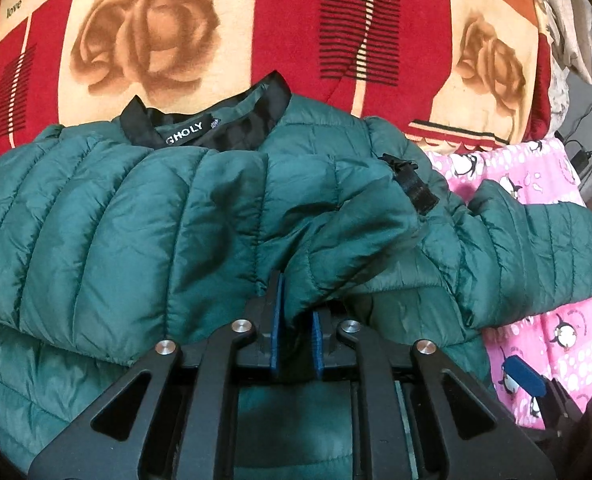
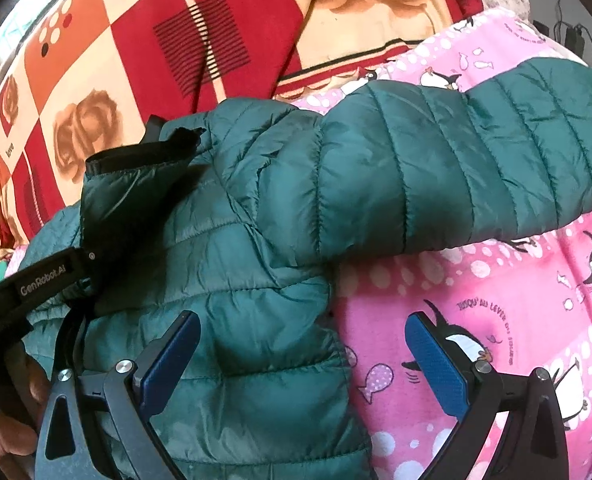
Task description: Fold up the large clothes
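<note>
The left gripper (image 1: pixel 298 322) points down at a dark green quilted puffer jacket (image 1: pixel 136 220). Its two blue pads (image 1: pixel 276 320) stand close together, parted only by a narrow gap, and a bunched fold of the green fabric sits between them. The pads press against that fold on both sides. No earlier view is available to show jaw motion.

The jacket lies spread on bedding directly ahead of the left gripper. Its black collar (image 1: pixel 212 120) sits at the far edge and carries a black label with white letters. One sleeve is folded inward across the chest; its black cuff (image 1: pixel 412 184) rests on the body panel, right of centre.

The right gripper (image 2: pixel 304 360) stands wide open. Its left blue pad lies over the jacket body; its right blue pad (image 2: pixel 436 364) lies over a pink fleece blanket with penguin print (image 2: pixel 496 300). The jacket's lower side edge runs between the two pads, and neither pad presses on fabric.

In the right wrist view, the second sleeve (image 2: pixel 456 160) extends straight outward to the right across the pink blanket, unfolded. A hand (image 2: pixel 8 432) is partly visible at the lower left edge.

Beyond the jacket lies a red, cream and orange blanket printed with roses (image 1: pixel 336 20).
</note>
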A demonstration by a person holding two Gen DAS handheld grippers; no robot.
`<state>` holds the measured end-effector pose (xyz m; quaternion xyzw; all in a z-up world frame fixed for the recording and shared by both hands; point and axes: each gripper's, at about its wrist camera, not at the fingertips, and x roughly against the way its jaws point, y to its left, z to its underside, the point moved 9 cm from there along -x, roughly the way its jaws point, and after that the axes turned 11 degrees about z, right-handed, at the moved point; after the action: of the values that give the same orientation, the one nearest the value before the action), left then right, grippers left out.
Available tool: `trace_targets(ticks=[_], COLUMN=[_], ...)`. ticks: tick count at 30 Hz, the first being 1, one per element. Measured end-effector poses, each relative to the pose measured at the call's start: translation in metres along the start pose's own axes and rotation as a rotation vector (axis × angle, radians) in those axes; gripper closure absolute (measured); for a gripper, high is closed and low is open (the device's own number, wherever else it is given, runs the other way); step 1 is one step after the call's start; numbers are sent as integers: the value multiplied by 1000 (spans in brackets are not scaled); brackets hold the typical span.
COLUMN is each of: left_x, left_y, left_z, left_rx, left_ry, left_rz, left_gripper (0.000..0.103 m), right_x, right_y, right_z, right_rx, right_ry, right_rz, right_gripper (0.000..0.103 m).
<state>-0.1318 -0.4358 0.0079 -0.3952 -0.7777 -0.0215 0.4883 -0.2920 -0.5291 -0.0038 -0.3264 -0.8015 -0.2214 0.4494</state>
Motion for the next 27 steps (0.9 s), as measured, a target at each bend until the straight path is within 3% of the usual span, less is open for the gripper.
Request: trace_targets(ticks=[4, 8, 12, 16, 23, 25, 27], left_x=[8, 35, 72, 105, 133, 134, 133], left_y=[-5, -2, 25, 79, 192, 215, 231], left_z=[2, 1, -4, -13, -17, -13, -9], left_rx=[14, 4, 3, 49, 214, 253, 277], left_ry=[16, -1, -47, -99, -150, -152, -145], left_rz=[72, 89, 60, 7, -137, -161, -175], left_gripper=[43, 41, 40, 38, 38, 38, 38], right_x=[1, 8, 20, 30, 10, 4, -3], right_y=[-2, 2, 15, 31, 70, 85, 95], right_z=[-1, -3, -5, -8, -28, -36, -40], right_rx=[-21, -27, -14, -14, -55, -26, -14], right_ry=[-3, -25, -74, -116, -23, -13, 8], right_rz=[-17, -61, -122, -191, -292, -291, -292], right_gripper=[1, 1, 1, 1, 1, 6, 22])
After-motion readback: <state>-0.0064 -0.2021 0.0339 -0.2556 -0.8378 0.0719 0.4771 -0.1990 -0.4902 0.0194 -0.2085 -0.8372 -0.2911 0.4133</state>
